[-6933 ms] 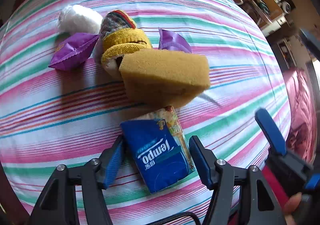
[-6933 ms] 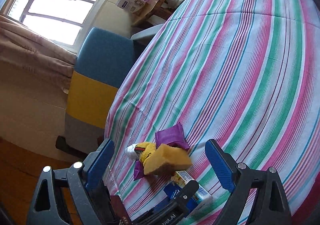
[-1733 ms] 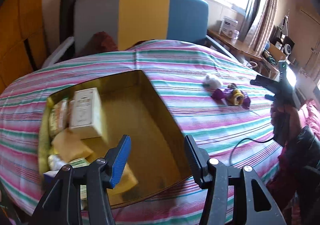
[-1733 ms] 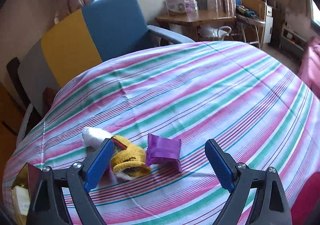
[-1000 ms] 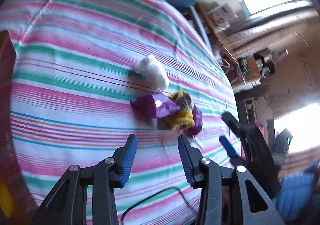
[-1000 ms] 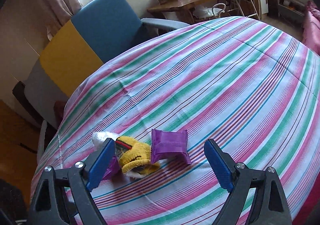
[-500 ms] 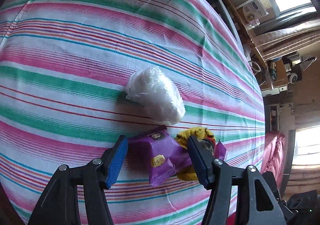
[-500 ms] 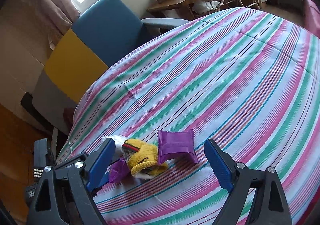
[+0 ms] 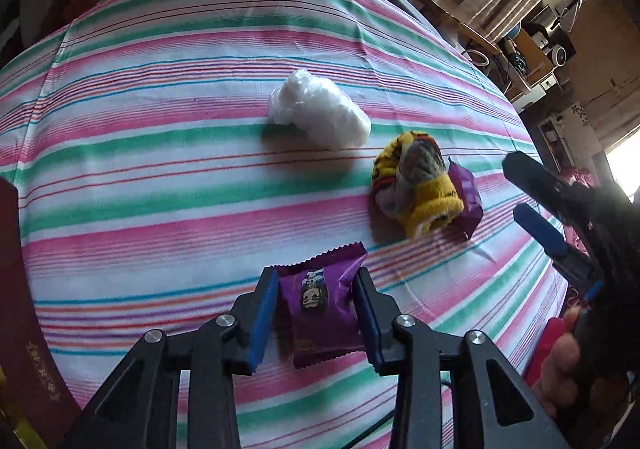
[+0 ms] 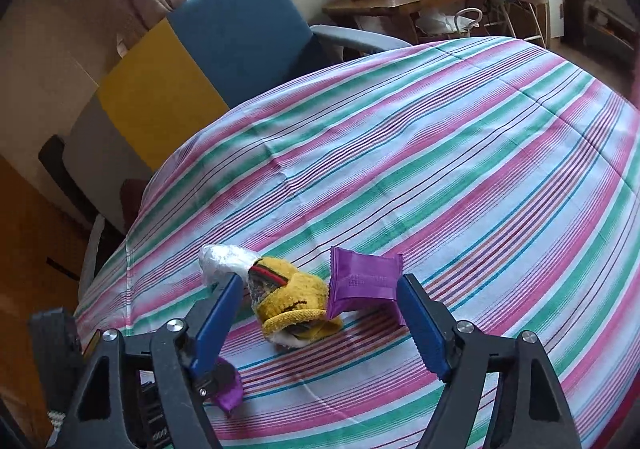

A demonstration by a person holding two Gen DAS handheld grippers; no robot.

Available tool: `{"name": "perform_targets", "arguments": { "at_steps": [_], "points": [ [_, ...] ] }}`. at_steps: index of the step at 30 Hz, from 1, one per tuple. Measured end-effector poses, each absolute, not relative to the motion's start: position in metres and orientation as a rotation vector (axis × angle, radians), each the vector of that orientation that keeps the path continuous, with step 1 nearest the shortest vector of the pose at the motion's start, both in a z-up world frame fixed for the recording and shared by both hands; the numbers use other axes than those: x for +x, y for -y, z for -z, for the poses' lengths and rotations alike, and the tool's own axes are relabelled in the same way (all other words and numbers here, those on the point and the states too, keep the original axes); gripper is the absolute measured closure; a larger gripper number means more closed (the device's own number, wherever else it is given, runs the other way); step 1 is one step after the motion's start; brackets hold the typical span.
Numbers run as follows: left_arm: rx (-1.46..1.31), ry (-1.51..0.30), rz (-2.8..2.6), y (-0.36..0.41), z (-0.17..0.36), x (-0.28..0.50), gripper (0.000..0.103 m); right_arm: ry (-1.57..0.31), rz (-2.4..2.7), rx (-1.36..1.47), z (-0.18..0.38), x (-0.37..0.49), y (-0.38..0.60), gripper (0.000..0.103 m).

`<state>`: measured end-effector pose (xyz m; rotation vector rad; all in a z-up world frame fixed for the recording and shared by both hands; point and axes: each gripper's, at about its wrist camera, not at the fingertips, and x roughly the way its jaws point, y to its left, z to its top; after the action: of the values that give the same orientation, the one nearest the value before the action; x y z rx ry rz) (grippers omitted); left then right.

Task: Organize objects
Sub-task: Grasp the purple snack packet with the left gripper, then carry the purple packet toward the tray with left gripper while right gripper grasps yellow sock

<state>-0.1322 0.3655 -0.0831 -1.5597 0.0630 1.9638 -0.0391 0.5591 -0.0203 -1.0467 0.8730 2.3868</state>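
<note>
Purple foil shows between the blue pads of the left gripper (image 9: 316, 305): its jaws have just been closing and now press on both sides of a purple snack packet (image 9: 320, 305), which lies on the striped tablecloth (image 9: 160, 177). Ahead of those jaws and to their right sits a rolled yellow sock (image 9: 420, 185), with a second purple packet (image 9: 468, 197) touching its far side, and ahead of the jaws, apart from the sock, a white plastic bundle (image 9: 320, 115). The right gripper (image 10: 320, 309) hangs with its jaws wide apart, though they have just been narrowing; the sock (image 10: 292, 297) and the second packet (image 10: 364, 281) lie between its 2 pads without either pad pressing on them. Behind the table stands a blue and yellow chair (image 10: 224, 45).
</note>
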Motion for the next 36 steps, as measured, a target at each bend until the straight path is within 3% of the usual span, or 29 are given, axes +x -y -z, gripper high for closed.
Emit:
{"name": "perform_targets", "arguments": {
  "at_steps": [4,6,12,16,18,24,25,29,36],
  "points": [
    [-1.558,-0.017,-1.978,-0.327,0.075,-0.123,0.062,-0.86,-2.411,-1.104,0.026,-0.046,-0.555,0.023],
    [-1.558,0.066,-1.971,-0.31,0.068,-0.12,0.055,-0.824,-2.428,-1.139,0.028,-0.051,-0.549,0.023],
    [-1.541,0.173,-2.025,-0.277,0.053,-0.112,0.053,-0.776,-2.452,-1.177,0.034,-0.057,-0.538,0.023],
    [-1.496,0.119,-2.03,-0.3,0.051,-0.105,0.051,-0.774,-2.47,-1.145,0.03,-0.054,-0.537,0.023],
    [-1.484,0.095,-2.021,-0.316,0.052,-0.105,0.044,-0.78,-2.475,-1.134,0.029,-0.054,-0.538,0.023],
    [-1.518,-0.068,-2.016,-0.362,0.071,-0.114,0.044,-0.812,-2.484,-1.114,0.027,-0.054,-0.541,0.023],
    [-1.545,-0.119,-2.012,-0.369,0.08,-0.115,0.044,-0.82,-2.487,-1.109,0.027,-0.054,-0.542,0.023],
    [-1.506,-0.201,-2.037,-0.366,0.094,-0.107,0.067,-0.844,-2.486,-1.1,0.028,-0.053,-0.546,0.024],
    [-1.432,-0.179,-2.065,-0.328,0.086,-0.08,0.073,-0.693,-2.527,-1.161,0.028,-0.064,-0.528,0.034]
  ]
}}
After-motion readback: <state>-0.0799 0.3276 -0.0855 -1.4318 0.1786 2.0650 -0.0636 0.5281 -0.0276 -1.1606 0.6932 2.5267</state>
